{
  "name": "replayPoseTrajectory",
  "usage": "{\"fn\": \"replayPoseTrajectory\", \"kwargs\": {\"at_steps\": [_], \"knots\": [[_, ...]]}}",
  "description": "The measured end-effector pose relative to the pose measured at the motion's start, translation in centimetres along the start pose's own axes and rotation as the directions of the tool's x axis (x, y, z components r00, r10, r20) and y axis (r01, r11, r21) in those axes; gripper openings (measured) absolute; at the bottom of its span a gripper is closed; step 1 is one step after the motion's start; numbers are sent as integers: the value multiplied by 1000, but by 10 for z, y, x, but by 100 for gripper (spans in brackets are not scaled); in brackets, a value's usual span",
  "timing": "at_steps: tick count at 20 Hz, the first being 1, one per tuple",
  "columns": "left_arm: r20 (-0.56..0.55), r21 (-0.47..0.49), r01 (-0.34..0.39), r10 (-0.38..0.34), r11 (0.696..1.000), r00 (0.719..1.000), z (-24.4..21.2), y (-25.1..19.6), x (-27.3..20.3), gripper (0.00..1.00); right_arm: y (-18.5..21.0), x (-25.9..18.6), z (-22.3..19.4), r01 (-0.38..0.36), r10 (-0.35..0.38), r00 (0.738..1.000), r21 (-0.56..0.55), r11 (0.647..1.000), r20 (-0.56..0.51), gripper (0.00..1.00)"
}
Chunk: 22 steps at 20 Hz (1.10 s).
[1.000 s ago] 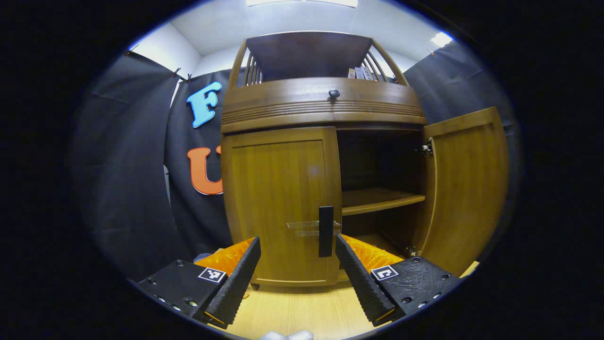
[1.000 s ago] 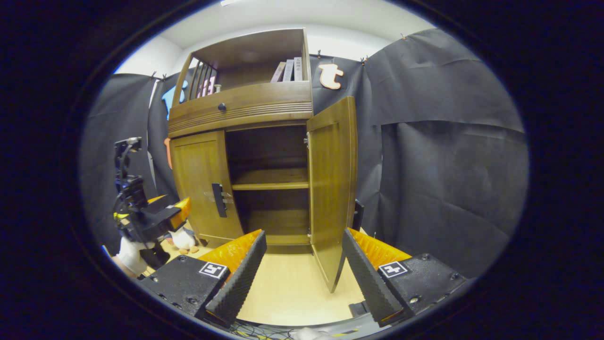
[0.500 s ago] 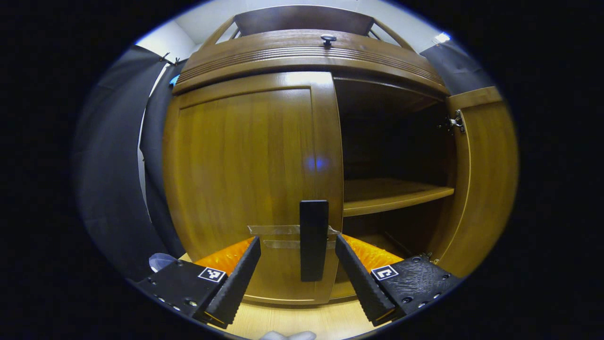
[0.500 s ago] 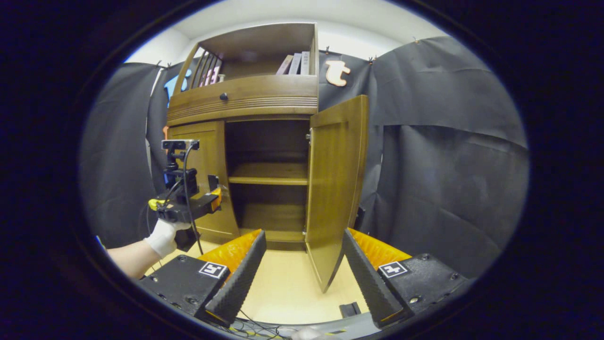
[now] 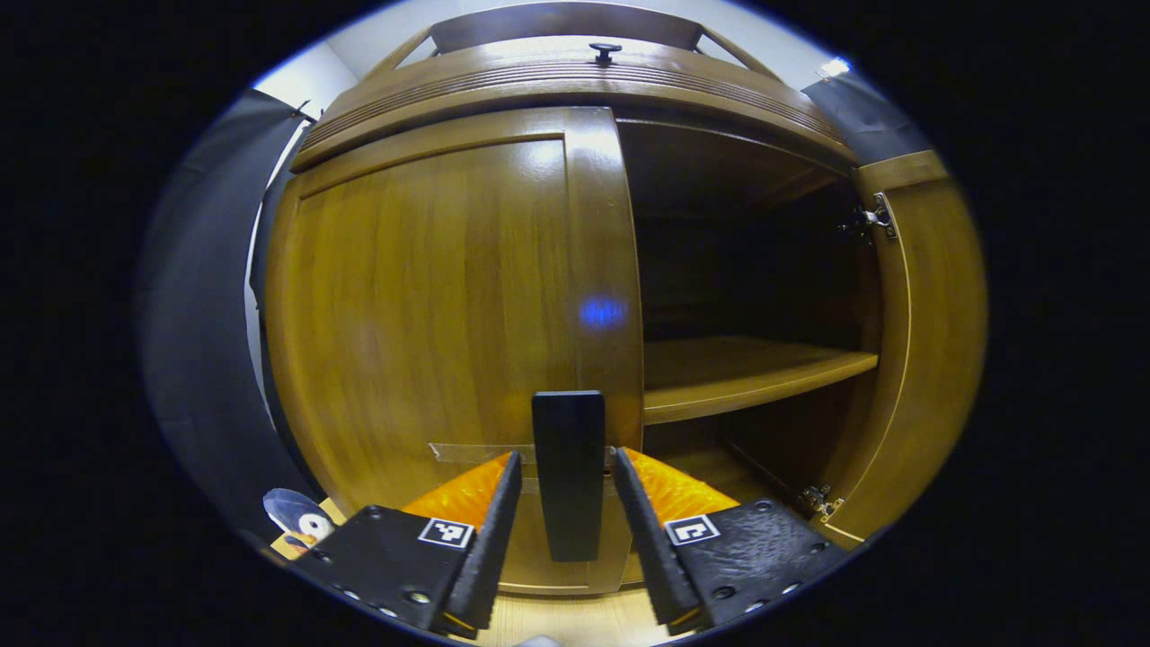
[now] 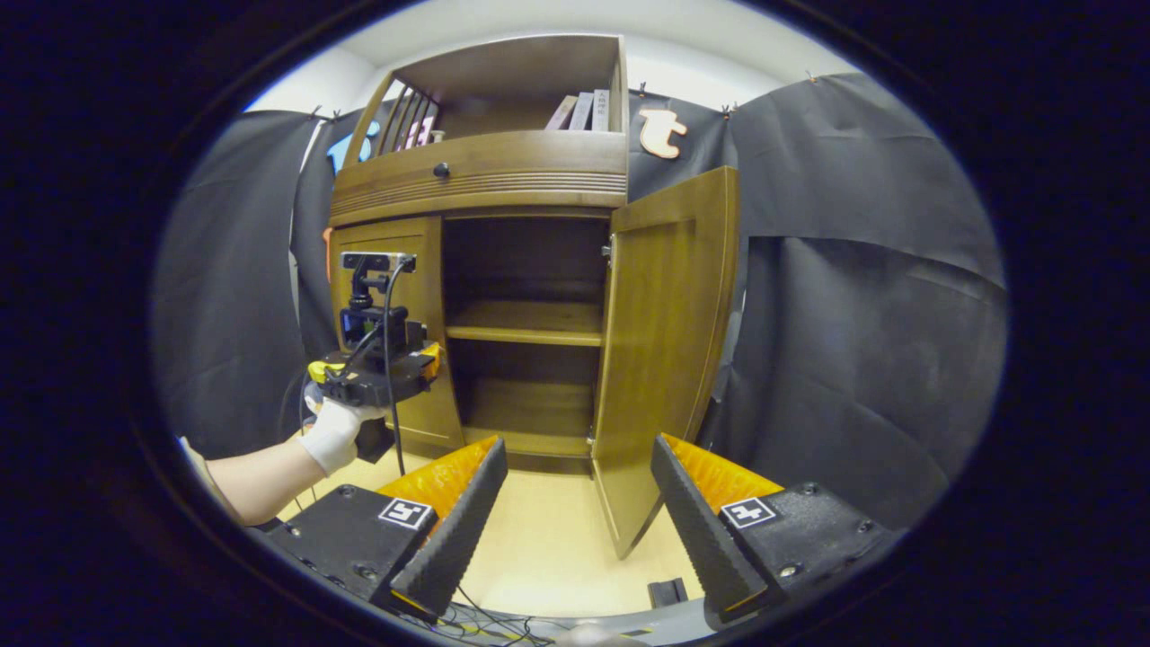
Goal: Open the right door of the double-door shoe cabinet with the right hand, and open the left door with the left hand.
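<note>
Left gripper (image 5: 561, 526), jaws parted, brackets the closed left door's (image 5: 431, 332) rigid vertical handle (image 5: 566, 472) without touching it; a hinged wooden panel, best gripped there. Right gripper (image 6: 579, 503) open, empty, facing the open right door (image 6: 665, 350).

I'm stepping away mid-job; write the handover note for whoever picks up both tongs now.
Left tongs: open, fingers either side of the black handle on the left door, no squeeze visible yet.
Right tongs: open, holding nothing, back from the cabinet.
Right door: swung wide open, shelf exposed. Done.
Left door: shut against the cabinet frame.
Left to do: close the left tongs on the handle and pull the left door open.
</note>
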<state>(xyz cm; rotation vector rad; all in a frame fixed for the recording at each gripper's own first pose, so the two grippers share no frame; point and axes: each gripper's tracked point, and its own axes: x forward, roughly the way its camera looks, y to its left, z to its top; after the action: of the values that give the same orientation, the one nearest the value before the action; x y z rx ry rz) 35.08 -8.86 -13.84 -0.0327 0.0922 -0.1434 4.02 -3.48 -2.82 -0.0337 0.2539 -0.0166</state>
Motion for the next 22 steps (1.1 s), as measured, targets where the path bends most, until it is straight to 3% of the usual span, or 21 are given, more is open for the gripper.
{"fn": "replayPoseTrajectory", "kwargs": {"at_steps": [1, 2, 4, 5, 6, 10, 11, 12, 13, 22], "knots": [[-14, -8, 24, -24, 1000, 1000, -3, -6, 2, 55, 0, 0, 0, -2, 2, 1000, 0, 1000, -3, 100], [-16, -11, 26, -26, 1000, 1000, -5, -7, -1, 60, -1, 0, 0, -2, 2, 1000, 1, 1000, -4, 100], [-15, -13, 31, -32, 999, 999, -4, -4, 4, 59, -1, 0, 0, -2, 2, 1000, 3, 1000, -8, 100], [-9, -21, 38, -38, 999, 999, -3, -4, 2, 34, -1, 0, -1, -4, 4, 1000, 7, 1000, -14, 100], [-12, -10, 29, -30, 1000, 999, -4, -1, 1, 42, 1, -1, -1, -10, 11, 1000, 12, 1000, -17, 100], [-26, -27, 22, -23, 999, 999, -6, 2, 2, 35, 3, -3, -2, -29, 29, 999, 9, 1000, -24, 100], [-27, -24, 18, -19, 1000, 999, -5, 2, -1, 21, 3, -4, -2, -31, 31, 999, 9, 999, -20, 100], [-28, -29, 16, -17, 999, 999, -5, 3, -3, 21, 3, -5, 0, -31, 31, 999, 11, 999, -17, 100], [-34, -31, 16, -17, 999, 999, -5, 2, -2, 14, 4, -8, 0, -32, 32, 999, 12, 999, -13, 100], [-56, -24, 65, -66, 998, 996, -10, 12, -55, 14, 7, -15, 6, -59, 59, 998, 10, 998, 9, 100]]}}
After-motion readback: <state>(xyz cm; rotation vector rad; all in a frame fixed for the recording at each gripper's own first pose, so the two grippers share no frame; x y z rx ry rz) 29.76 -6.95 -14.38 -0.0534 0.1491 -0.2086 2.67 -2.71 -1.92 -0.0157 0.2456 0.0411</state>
